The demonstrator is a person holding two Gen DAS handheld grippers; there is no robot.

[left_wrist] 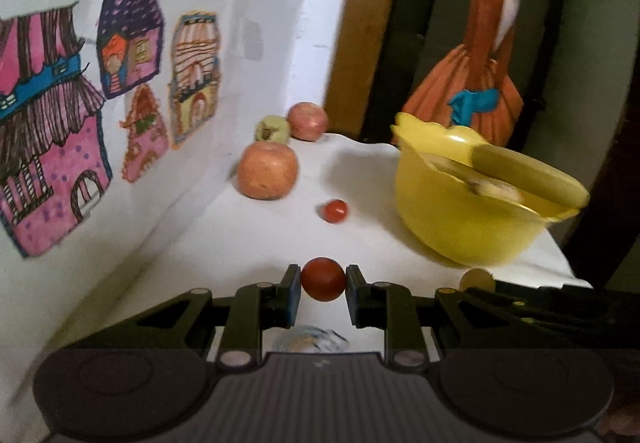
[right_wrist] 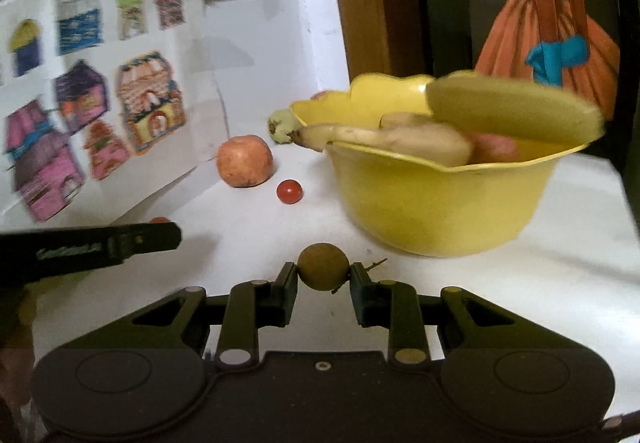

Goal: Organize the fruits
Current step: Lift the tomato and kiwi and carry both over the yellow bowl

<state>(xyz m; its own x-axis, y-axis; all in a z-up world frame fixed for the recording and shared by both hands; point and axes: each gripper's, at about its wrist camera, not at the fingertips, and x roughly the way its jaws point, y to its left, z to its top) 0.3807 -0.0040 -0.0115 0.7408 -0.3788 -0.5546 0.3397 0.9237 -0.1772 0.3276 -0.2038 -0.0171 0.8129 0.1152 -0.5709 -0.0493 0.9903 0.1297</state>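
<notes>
A white table (left_wrist: 248,243) stands in a corner, with a white wall (left_wrist: 264,55) on the left covered in coloured drawings of houses (left_wrist: 52,147) and a dark painting of a figure in an orange dress (left_wrist: 480,55) behind. On the table sits a yellow bowl (right_wrist: 432,203) with a scalloped rim, holding a banana (right_wrist: 384,141) whose stem juts over the left edge, plus a reddish fruit that is partly hidden. Left of the bowl lie an apple (left_wrist: 268,171), a second apple (left_wrist: 308,121) further back by the wall, a small green fruit (left_wrist: 273,130) between them, and a loose cherry tomato (left_wrist: 335,211) on the open cloth between the near apple and the bowl. The left gripper (left_wrist: 323,283) is clenched on a red tomato (left_wrist: 323,279), pinched between its two pads, low over the table's near part and pointing toward the back corner. The right gripper (right_wrist: 323,275) is closed on a round brown fruit (right_wrist: 323,266) with a short twig at its side, held just before the bowl's near wall. In the right wrist view the left gripper's dark body reaches in from the left edge, near and roughly level with the right one. Both views are blurred.
</notes>
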